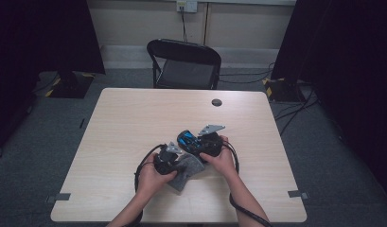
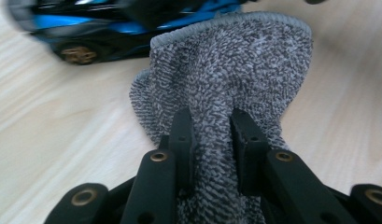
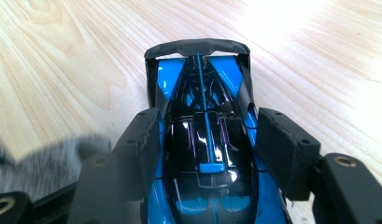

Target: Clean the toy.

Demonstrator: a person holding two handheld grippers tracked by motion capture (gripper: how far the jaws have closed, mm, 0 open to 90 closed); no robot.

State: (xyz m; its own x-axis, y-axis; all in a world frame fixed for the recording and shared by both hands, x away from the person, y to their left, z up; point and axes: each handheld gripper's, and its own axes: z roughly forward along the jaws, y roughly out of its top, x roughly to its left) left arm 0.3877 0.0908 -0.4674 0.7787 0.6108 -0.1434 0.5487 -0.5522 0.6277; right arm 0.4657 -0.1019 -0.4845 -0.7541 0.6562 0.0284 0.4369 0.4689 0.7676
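The right gripper (image 3: 207,154) clamps the glossy blue-and-black toy car (image 3: 205,140) lengthwise, while the left gripper (image 2: 212,140), just beside its flank, pinches the grey terry cloth (image 2: 226,70)

Toy car (image 2: 109,28) in left gripper view: motion-blurred, top cut by 12 o'clock edge, rear hidden behind grey cloth (image 2: 226,79). Cloth's lower end runs off 6 o'clock edge between jaws. Right gripper view: car's front cut at 6 o'clock; cloth a blurred smear at 8 o'clock. High view: cloth partly covered by hands, car's details too small
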